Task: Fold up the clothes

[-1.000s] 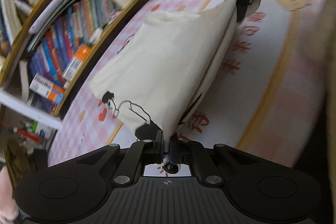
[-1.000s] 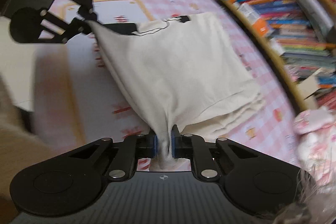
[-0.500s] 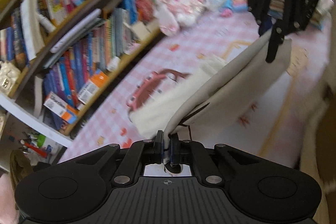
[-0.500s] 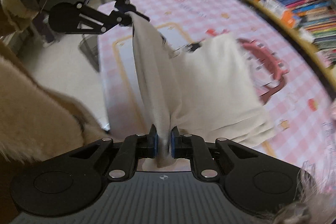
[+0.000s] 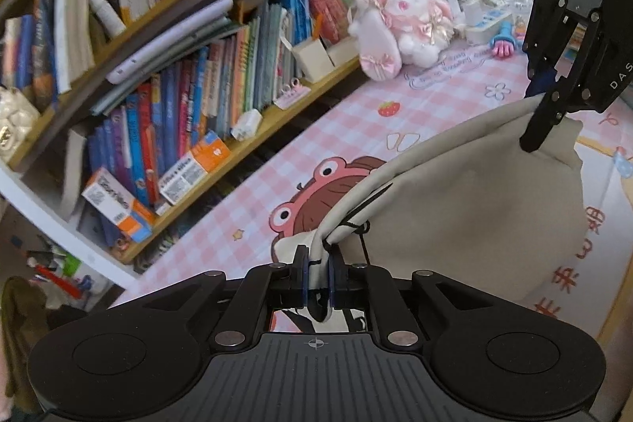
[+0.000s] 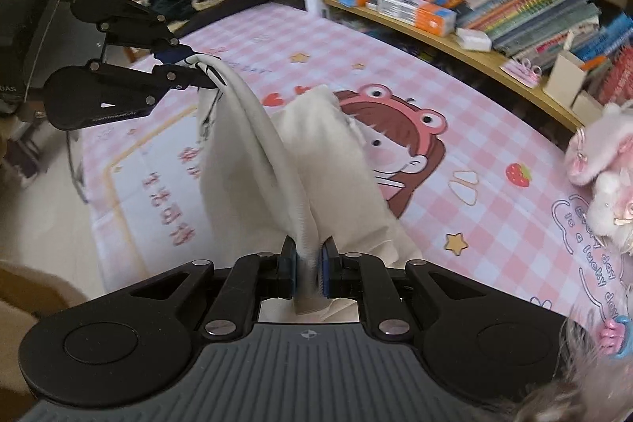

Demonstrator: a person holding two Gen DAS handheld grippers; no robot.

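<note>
Here the pink checked desk [image 6: 455,184] lies under a cream garment [image 6: 253,176] hanging between two grippers, its lower part trailing on the cloth. The right gripper [image 6: 308,263] has its fingers clamped on one corner; the left gripper [image 5: 316,275] has fabric between fingers that are opening slightly. I'd keep the top edge taut and level, then lower both corners together.

In the left wrist view the cloth [image 5: 467,208] hangs in the middle, over the surface [image 5: 427,105]. The bookshelf [image 5: 190,113] fills the upper left – the plush toy [image 5: 399,22] sits at the top, between bookshelf and cloth – on the surface.
</note>
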